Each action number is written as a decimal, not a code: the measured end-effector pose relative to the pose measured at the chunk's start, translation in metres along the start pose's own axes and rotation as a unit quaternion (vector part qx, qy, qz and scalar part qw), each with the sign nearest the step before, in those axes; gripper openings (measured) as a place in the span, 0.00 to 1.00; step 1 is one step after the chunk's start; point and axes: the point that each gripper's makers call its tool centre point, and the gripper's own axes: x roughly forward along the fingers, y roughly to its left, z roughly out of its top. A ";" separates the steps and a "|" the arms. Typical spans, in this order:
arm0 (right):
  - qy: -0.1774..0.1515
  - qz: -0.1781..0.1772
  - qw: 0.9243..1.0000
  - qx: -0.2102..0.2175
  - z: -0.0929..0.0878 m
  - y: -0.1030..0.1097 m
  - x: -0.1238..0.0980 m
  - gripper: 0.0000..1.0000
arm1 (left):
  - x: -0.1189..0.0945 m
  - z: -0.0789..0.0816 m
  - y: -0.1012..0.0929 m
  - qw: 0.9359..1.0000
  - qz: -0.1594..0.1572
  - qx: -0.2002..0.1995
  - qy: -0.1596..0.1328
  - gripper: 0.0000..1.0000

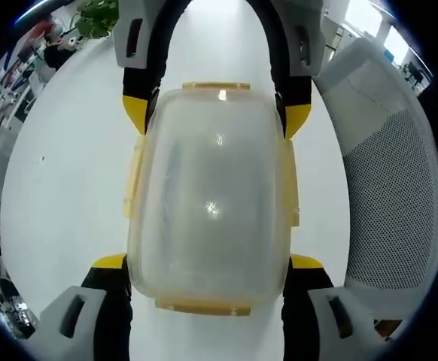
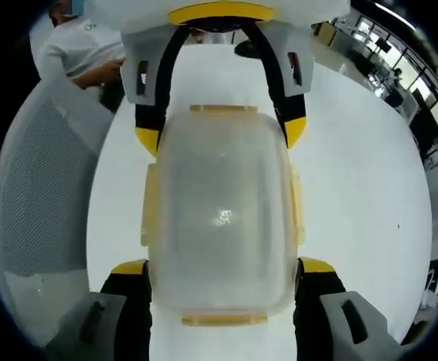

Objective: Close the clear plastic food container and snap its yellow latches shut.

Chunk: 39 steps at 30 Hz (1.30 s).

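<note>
A clear plastic food container [image 1: 211, 195] lies lid-up on the white table [image 1: 68, 188], with the lid seated on it. Pale yellow latches show on its long sides [image 1: 132, 180] and at both ends [image 1: 204, 307]; whether they are snapped down I cannot tell. My left gripper [image 1: 208, 263] has its yellow-tipped jaws pressed against the near end's two sides. The right gripper [image 1: 217, 116] comes in from the far side and clamps the opposite end. In the right gripper view the same container [image 2: 223, 218] sits between the right gripper [image 2: 223, 267] and the left gripper [image 2: 220, 128].
A grey mesh office chair [image 1: 388, 203] stands at the table's edge, also visible as the chair [image 2: 42, 195]. A person in a white top [image 2: 80, 49] is beyond the table. A green plant [image 1: 98, 15] and office desks lie further off.
</note>
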 end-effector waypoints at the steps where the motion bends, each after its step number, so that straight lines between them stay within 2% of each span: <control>1: 0.000 0.000 1.000 0.001 0.000 -0.001 0.000 0.78 | 0.000 0.000 0.001 1.000 0.000 0.000 0.000 0.83; 14: -0.011 -0.001 1.000 0.005 0.000 -0.012 0.001 0.78 | 0.002 -0.001 0.012 1.000 0.001 0.003 0.007 0.83; 39: -0.008 -0.002 1.000 0.005 0.000 -0.033 0.002 0.78 | 0.003 -0.001 0.032 1.000 0.005 0.000 0.013 0.83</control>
